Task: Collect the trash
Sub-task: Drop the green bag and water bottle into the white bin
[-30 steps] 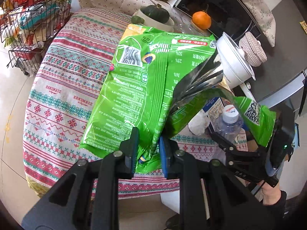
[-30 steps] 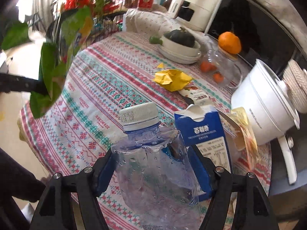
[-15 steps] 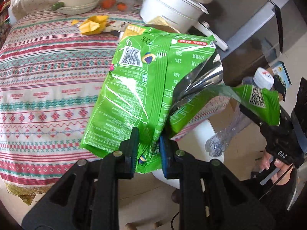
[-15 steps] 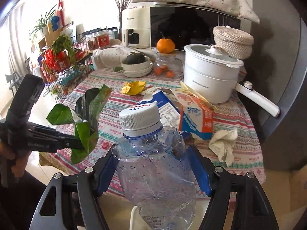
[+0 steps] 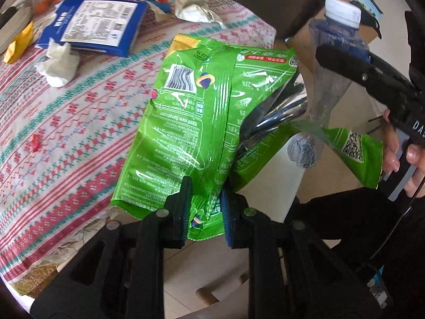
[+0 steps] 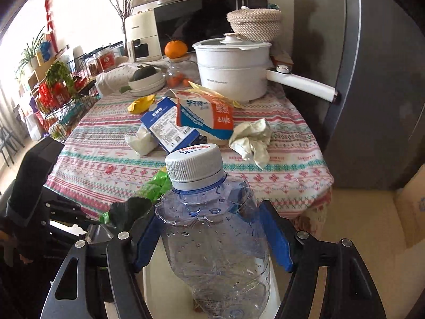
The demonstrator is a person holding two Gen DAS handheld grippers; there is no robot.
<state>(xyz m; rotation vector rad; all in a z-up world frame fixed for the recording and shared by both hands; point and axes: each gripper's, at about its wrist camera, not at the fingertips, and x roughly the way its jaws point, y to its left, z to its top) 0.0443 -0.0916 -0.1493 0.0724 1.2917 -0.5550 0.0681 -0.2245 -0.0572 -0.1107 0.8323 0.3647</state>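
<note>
Green bag (image 5: 191, 122) pinched left tongs (image 5: 204, 210); bottle (image 6: 212, 228) gripped right tongs (image 6: 212, 234).

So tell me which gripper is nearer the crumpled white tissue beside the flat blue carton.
Left. The left gripper, shut on the green snack bag, hangs at the table edge across from the tissue. The right gripper, holding the plastic bottle, sits off the table, farther away.

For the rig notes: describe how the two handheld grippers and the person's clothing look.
Both are black, angular, open-framed tools with silver pivot bolts. The left gripper has one black pad and one blue pad; the right gripper has blue pads on both fingers. The right tool's body carries white lettering reading "DAS" and trails a thin black cable. The person wears a black sleeve.
</note>
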